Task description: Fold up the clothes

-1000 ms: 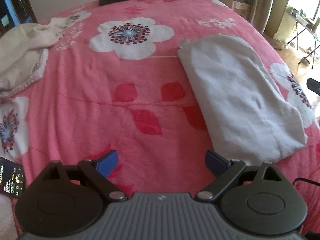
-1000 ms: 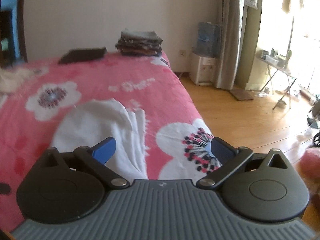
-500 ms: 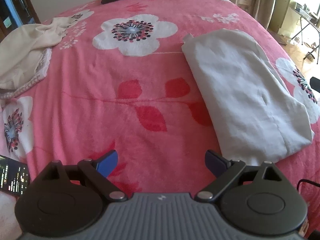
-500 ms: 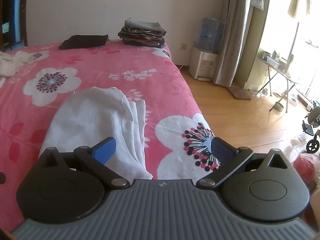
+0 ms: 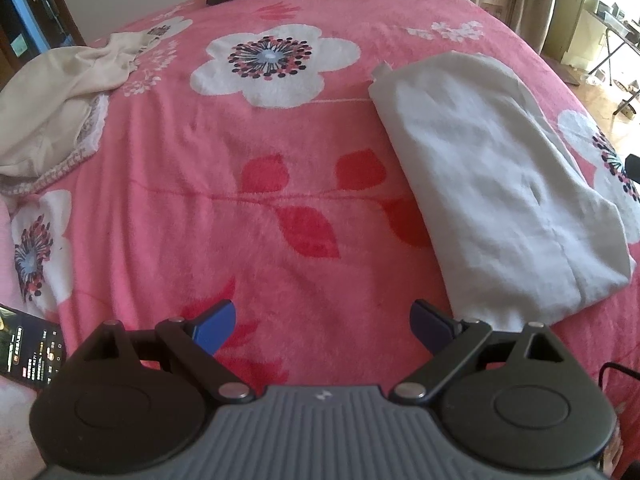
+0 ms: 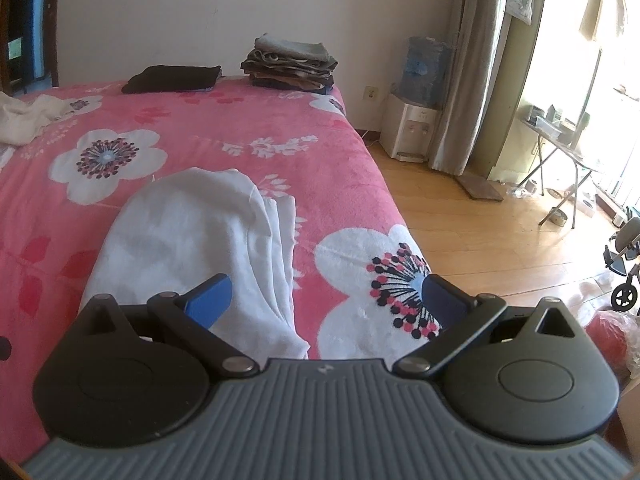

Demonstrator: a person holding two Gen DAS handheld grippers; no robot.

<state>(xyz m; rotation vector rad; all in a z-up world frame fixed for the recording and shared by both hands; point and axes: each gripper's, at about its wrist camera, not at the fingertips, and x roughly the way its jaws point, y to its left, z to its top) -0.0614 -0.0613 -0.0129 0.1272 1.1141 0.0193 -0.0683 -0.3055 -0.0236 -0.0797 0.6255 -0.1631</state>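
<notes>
Ahead-right of left hand-held gripper (image 5: 324, 325), folded white garment (image 5: 496, 184), seemingly untouched, both hand-held grippers wide, empty

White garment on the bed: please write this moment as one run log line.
left gripper: open, empty | right gripper: open, empty | white garment: folded, flat on bed | cream garment: unfolded

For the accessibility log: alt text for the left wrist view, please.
The open left gripper hovers empty over a pink floral blanket, with a folded white garment lying to its right. A crumpled cream garment sits far left, a phone at the lower left edge.
</notes>
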